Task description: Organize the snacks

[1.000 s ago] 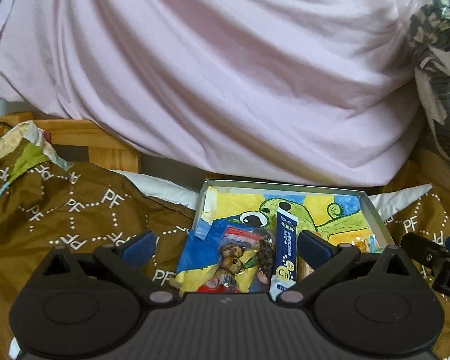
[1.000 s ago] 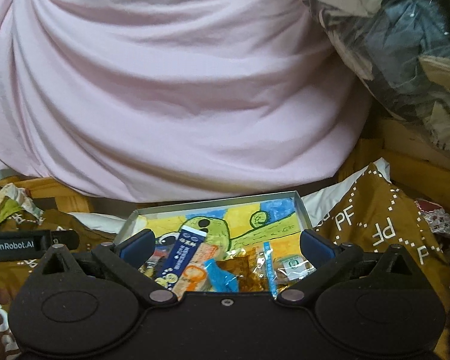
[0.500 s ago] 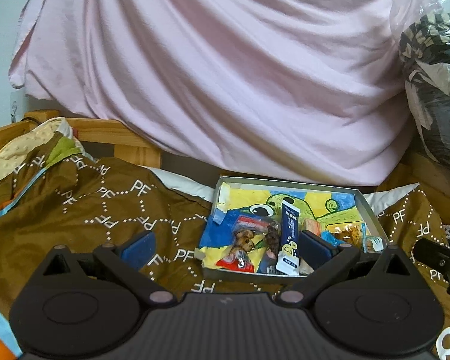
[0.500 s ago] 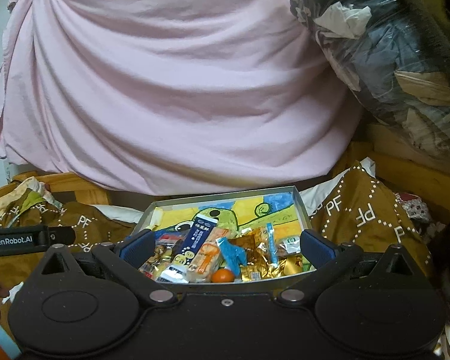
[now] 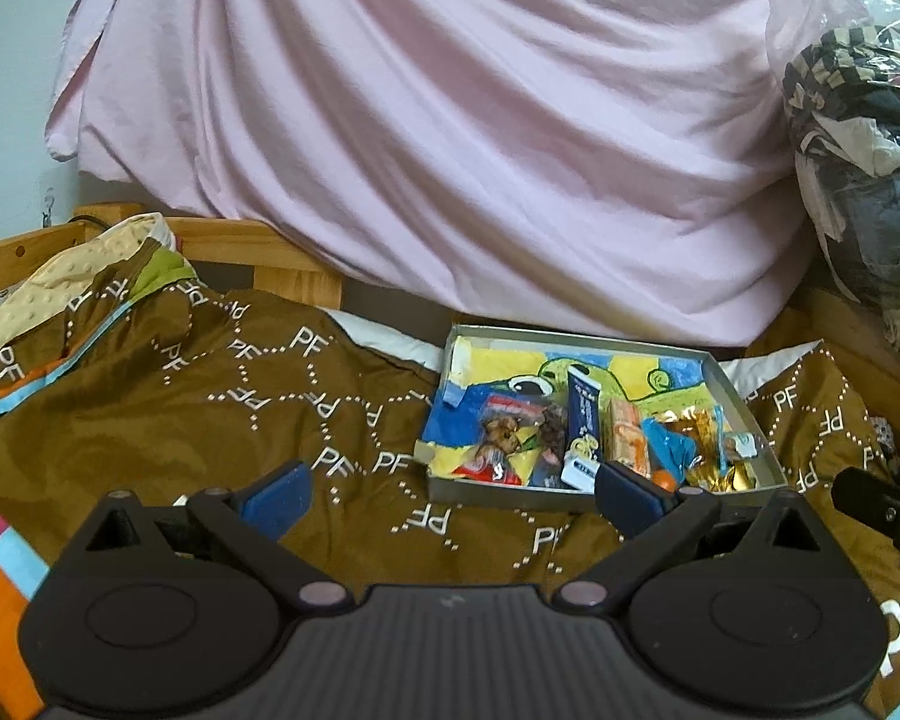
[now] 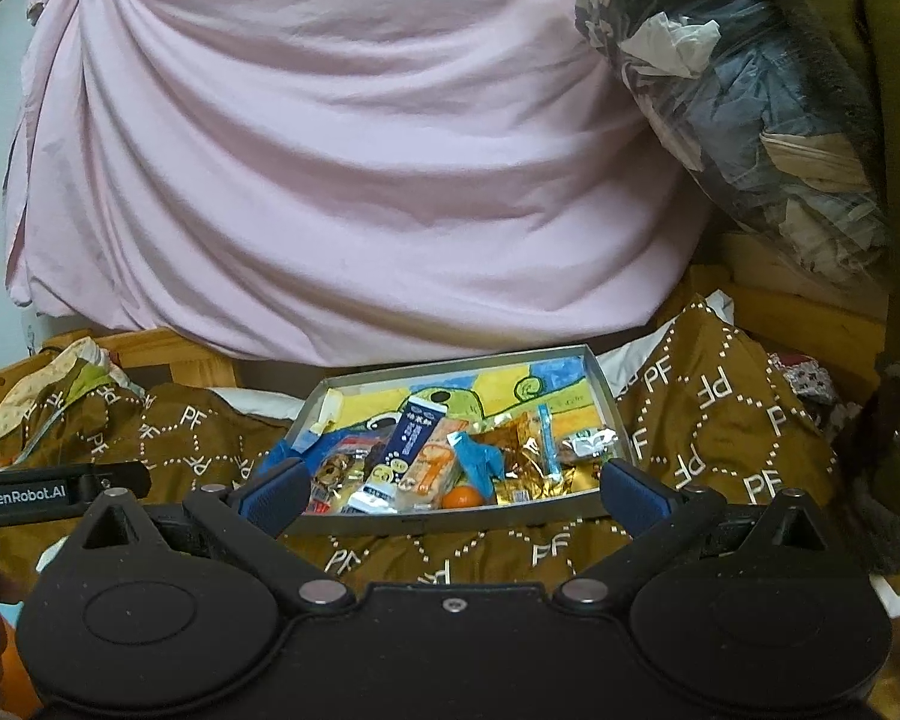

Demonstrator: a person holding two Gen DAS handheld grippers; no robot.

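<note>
A shallow grey tray with a cartoon-printed bottom lies on a brown quilt and holds several snack packs. Among them are a dark blue stick pack, a clear bag of brown snacks, an orange wrapped bar, gold-foil pieces and a small orange ball. My left gripper hovers open in front of the tray's left part, with nothing between its fingers. Before the tray's near rim, my right gripper is also open and empty.
A large pink sheet bundle rises behind the tray. A clear bag of clothes leans at the right. A wooden bed frame borders the brown quilt. The other gripper's body shows at the left.
Both grippers have pulled back and away from the tray, which now looks smaller and farther off. Both stay open and empty. The snacks have not moved.
</note>
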